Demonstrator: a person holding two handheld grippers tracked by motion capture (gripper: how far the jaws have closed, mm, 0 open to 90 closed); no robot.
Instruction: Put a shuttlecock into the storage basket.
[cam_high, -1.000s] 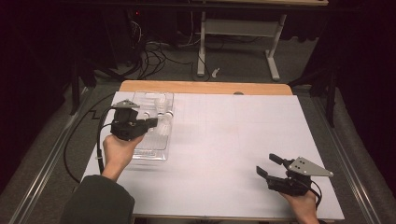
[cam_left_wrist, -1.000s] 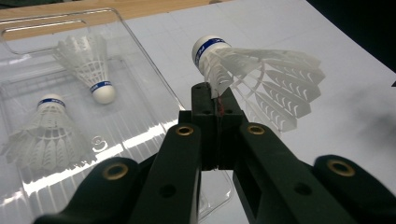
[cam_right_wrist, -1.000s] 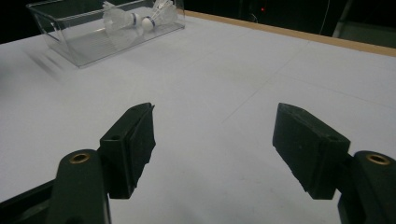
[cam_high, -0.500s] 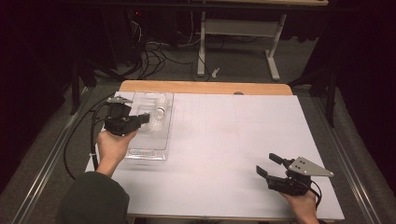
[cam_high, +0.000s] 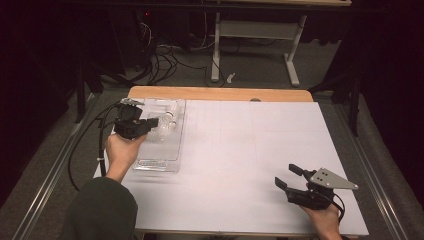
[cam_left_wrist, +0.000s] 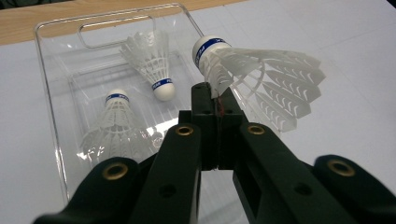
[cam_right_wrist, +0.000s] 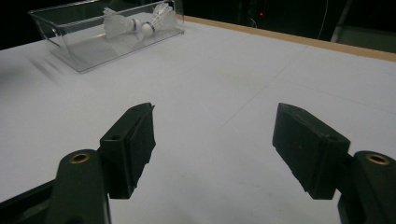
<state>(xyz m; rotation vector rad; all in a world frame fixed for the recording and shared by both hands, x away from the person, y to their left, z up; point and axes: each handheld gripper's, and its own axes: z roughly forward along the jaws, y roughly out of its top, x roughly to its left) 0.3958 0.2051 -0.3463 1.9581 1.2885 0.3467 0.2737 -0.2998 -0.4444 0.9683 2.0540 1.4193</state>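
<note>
Up over the clear tray (cam_left_wrist: 46, 88) near the table's (cam_high: 240, 150) far left corner, left gripper (cam_left_wrist: 215, 95) clamped on a shuttlecock (cam_left_wrist: 261, 79) by its skirt, cork toward the far edge, long axis roughly level, 2 more shuttlecocks (cam_left_wrist: 152, 63) in the tray, right gripper (cam_right_wrist: 215, 140) jaws apart, near right corner.

One camera sits high up above the person's side and looks forward and down on the whole table (cam_high: 240, 150), from far off. One camera rides on the left gripper (cam_left_wrist: 217, 100) and looks very close into the clear tray (cam_left_wrist: 51, 116). One rides on the right gripper (cam_right_wrist: 212, 135), low over the table, and sees that same tray far away.
</note>
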